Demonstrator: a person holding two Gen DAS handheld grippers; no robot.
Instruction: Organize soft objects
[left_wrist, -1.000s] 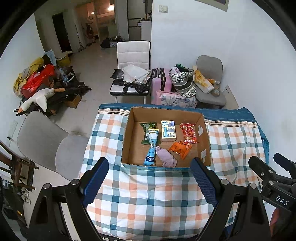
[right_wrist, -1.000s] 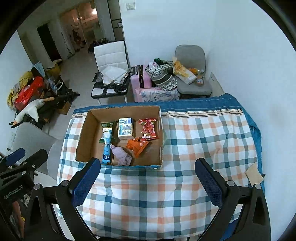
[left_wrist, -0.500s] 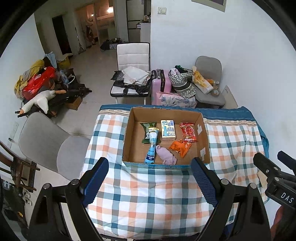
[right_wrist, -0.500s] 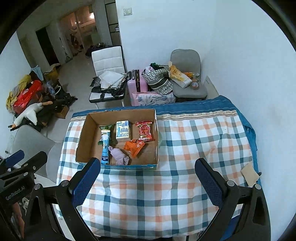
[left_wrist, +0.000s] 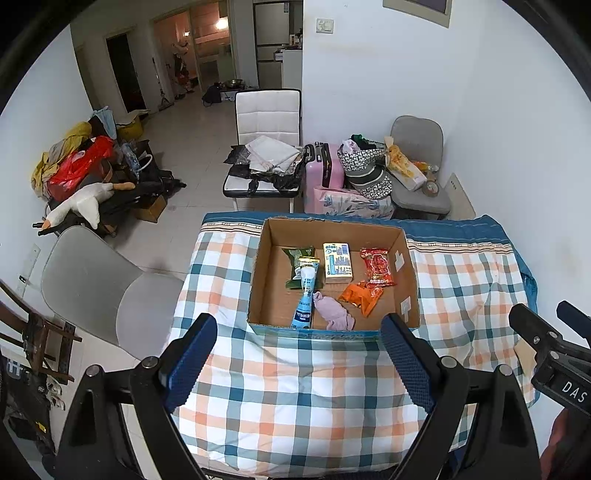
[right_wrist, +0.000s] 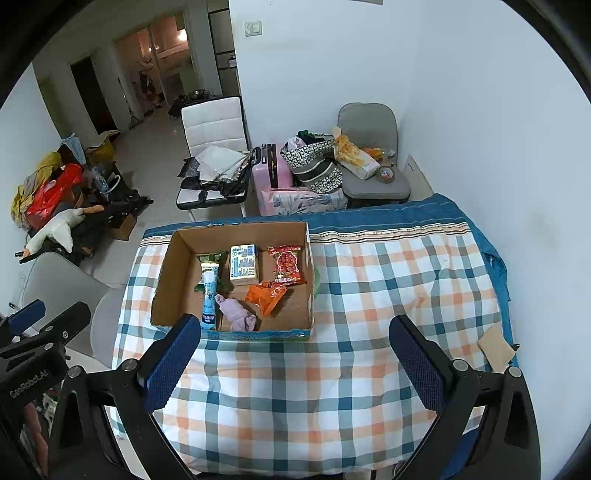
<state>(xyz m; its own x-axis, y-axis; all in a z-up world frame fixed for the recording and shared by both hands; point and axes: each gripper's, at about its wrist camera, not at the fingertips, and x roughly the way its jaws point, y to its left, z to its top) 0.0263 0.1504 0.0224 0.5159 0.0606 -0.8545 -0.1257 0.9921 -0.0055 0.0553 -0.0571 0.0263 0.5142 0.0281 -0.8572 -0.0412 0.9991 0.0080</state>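
White walls (left_wrist: 388, 74) are enclosing a pale tiled floor (left_wrist: 192, 147); a white chair (left_wrist: 267, 122) and grey chair (right_wrist: 369, 129) are standing beyond the checked tablecloth (right_wrist: 369, 288), lamplight glowing down the hallway (left_wrist: 210, 44).

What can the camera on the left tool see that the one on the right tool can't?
Only the left view shows the right tool at its edge and a wooden rack beside the grey chair. Only the right view shows the left tool poking in. Both show the cardboard box of packets and a lilac cloth on the checked tablecloth.
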